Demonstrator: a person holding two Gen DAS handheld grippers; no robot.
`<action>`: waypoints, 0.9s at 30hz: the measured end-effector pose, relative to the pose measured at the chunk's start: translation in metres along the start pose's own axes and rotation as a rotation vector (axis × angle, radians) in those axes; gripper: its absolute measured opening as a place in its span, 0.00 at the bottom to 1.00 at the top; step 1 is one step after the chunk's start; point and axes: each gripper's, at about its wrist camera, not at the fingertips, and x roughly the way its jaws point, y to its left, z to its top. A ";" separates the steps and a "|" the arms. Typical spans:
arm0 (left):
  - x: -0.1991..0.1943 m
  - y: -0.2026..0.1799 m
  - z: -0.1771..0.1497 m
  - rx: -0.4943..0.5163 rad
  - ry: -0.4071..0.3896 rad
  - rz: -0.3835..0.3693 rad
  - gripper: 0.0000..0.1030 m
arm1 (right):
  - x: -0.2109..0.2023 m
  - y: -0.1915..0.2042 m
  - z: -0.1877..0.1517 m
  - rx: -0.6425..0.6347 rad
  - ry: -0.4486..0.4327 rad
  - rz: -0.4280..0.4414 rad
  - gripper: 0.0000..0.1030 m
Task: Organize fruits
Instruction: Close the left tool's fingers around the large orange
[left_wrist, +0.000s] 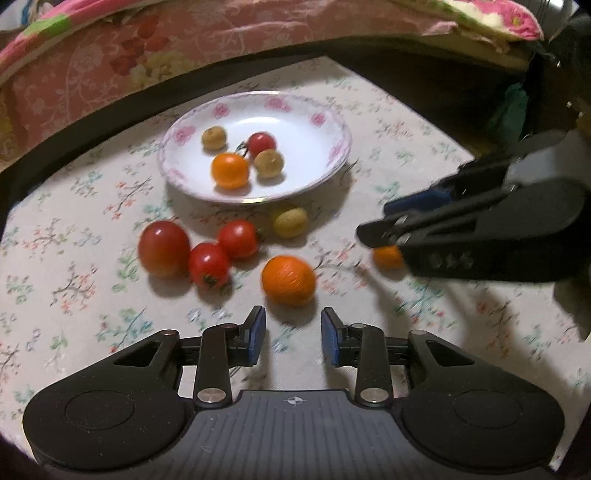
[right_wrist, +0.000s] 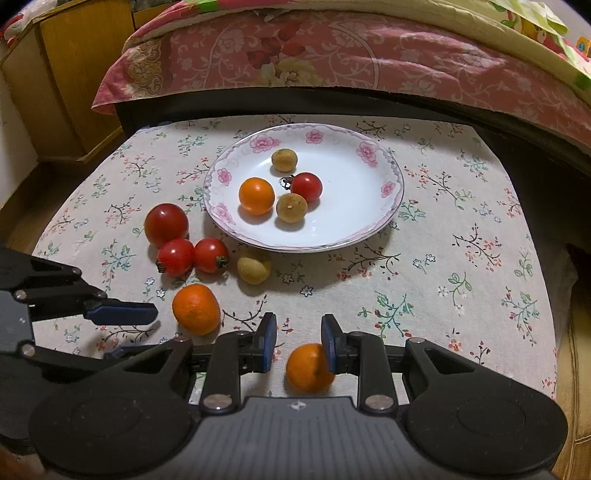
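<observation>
Bare cloth (right_wrist: 461, 206) right of plate (right_wrist: 384, 225); fruit (right_wrist: 177, 236) crowds left.

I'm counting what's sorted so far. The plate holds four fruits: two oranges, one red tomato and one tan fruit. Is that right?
Not quite. The plate does hold four fruits, but the mix is one orange, one red tomato and two tan fruits. The right wrist view shows it clearly. The other oranges lie on the tablecloth, off the plate.
</observation>
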 end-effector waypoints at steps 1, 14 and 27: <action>0.000 -0.002 0.002 0.007 -0.008 0.001 0.44 | 0.000 0.000 0.000 0.001 0.000 0.001 0.25; 0.024 -0.001 0.014 -0.054 -0.015 0.039 0.44 | -0.002 -0.007 -0.005 0.012 0.000 0.006 0.25; 0.008 -0.002 0.005 -0.007 -0.033 0.021 0.41 | -0.004 -0.013 -0.013 0.001 -0.002 0.048 0.26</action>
